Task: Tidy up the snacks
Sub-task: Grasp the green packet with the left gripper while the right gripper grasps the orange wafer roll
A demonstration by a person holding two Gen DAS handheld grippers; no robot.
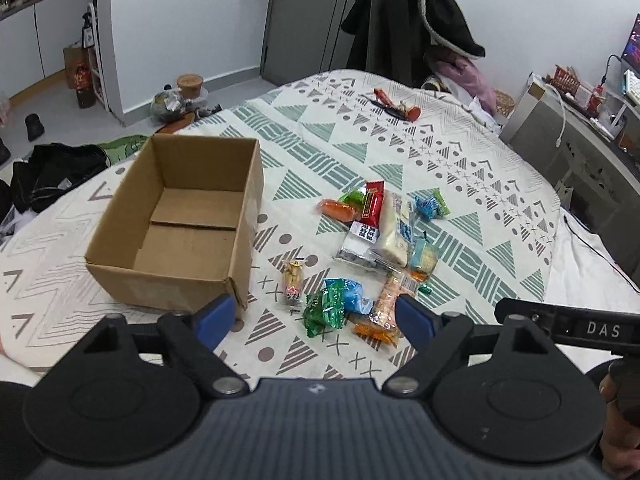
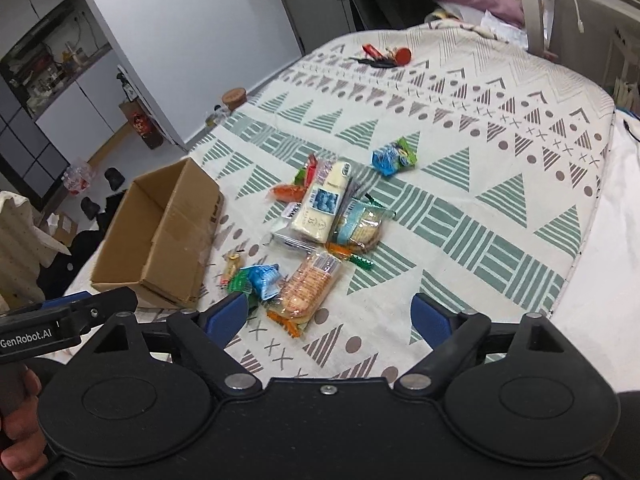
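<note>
Even, cool indoor light fills both views, shadows soft and faint. Fisheye bending curves the patterned bedspread [image 1: 400, 140] and walls at the edges. The right view is slightly blurred.

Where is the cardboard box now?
In the left wrist view, the cardboard box stands open and empty on the patterned bedspread, left of the snack pile.

The box [image 1: 176, 224] sits on the bed [image 1: 460, 168], snacks [image 1: 376, 240] scattered to its right.
</note>
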